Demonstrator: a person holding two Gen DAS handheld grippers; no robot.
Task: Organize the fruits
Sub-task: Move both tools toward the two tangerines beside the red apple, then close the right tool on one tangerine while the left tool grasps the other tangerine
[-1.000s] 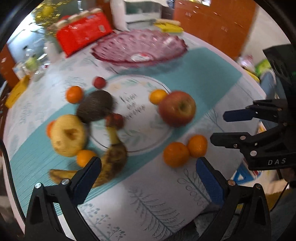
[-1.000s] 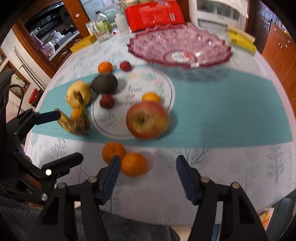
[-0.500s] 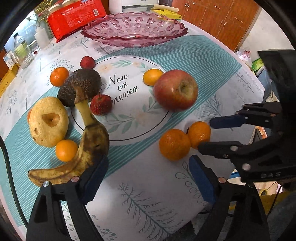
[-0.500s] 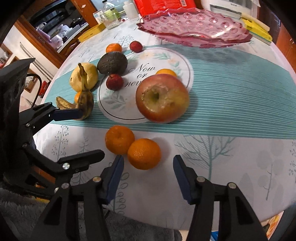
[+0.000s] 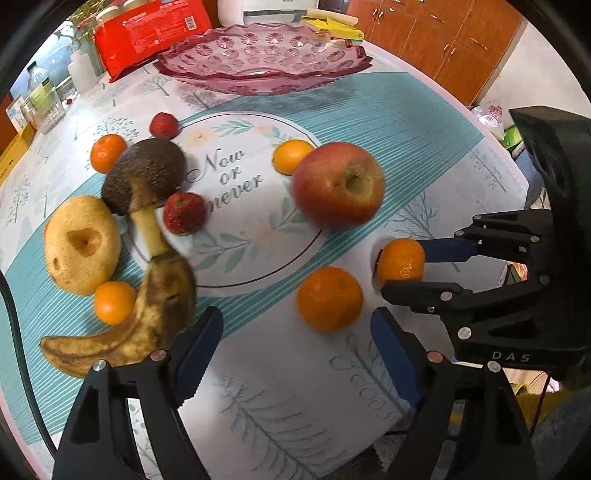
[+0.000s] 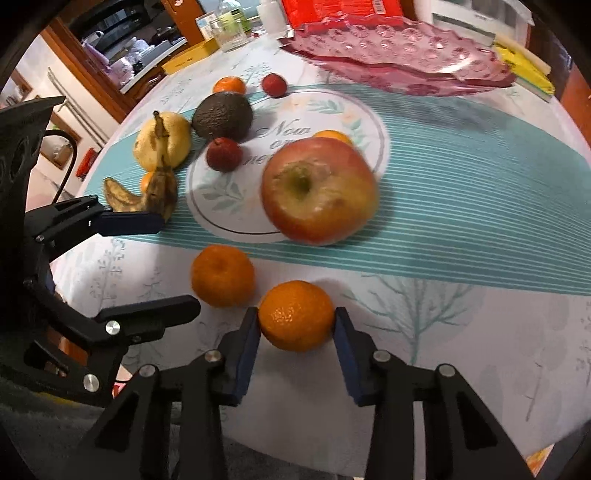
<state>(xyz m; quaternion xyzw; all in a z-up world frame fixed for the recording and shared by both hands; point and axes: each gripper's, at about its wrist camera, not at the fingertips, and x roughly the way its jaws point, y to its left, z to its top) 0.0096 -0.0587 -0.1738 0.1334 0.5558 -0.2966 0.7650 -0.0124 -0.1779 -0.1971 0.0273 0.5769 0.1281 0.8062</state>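
Note:
Fruit lies on a patterned tablecloth: a red apple [image 5: 338, 184], an avocado [image 5: 144, 175], a yellow pear [image 5: 81, 243], a spotted banana [image 5: 147, 314], two strawberries and several tangerines. My right gripper [image 6: 297, 328] has its blue pads on both sides of a tangerine [image 6: 295, 319] that rests on the cloth; it also shows in the left wrist view [image 5: 400, 260]. My left gripper [image 5: 295, 350] is open and empty, just short of a second tangerine [image 5: 328, 299]. A pink glass dish [image 5: 264, 55] stands empty at the far side.
A red packet [image 5: 147, 33], a white appliance [image 5: 266, 7], yellow items [image 5: 332, 27], bottles and a glass [image 5: 44, 103] stand at the table's far edge. Wooden cabinets [image 5: 443, 37] are at the back right. The table's near edge is just below both grippers.
Both grippers have moved forward and down toward the two nearest tangerines. The right gripper has narrowed around the right-hand tangerine. The left gripper stays open.

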